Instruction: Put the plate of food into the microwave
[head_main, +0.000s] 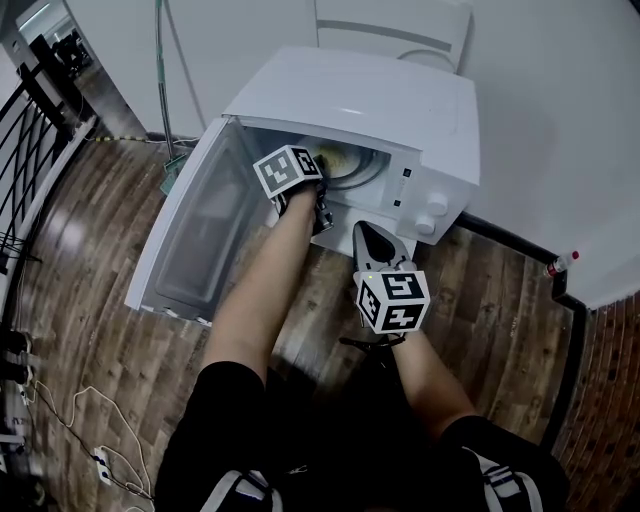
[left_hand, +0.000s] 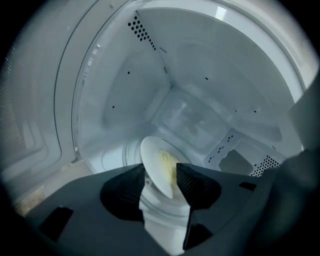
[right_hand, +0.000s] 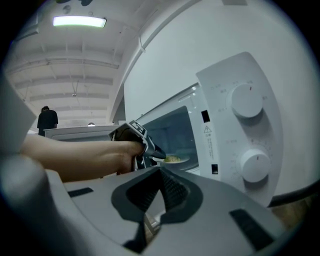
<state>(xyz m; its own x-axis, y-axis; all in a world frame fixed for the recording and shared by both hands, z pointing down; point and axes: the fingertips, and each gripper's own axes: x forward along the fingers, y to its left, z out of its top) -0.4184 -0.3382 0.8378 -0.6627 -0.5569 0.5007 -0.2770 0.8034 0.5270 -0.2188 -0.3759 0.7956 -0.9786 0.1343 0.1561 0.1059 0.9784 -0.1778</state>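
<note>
Right gripper (right_hand: 160, 172) clenched empty outside microwave (head_main: 350, 100), left gripper (left_hand: 161, 169) released inside, jaws apart either side of plate (left_hand: 151, 159) of food (left_hand: 169, 164)

in the left gripper view the near rim of the plate (left_hand: 152, 152) is lost behind the dark jaws of the left hand-held gripper (left_hand: 161, 174). in the head view that gripper's marker cube and the microwave (head_main: 360, 100) roof cover nearly all of the plate. in the right gripper view the yellowish food (right_hand: 172, 159) is too small to name, and a distant person (right_hand: 47, 120) is only a dark shape.
</note>
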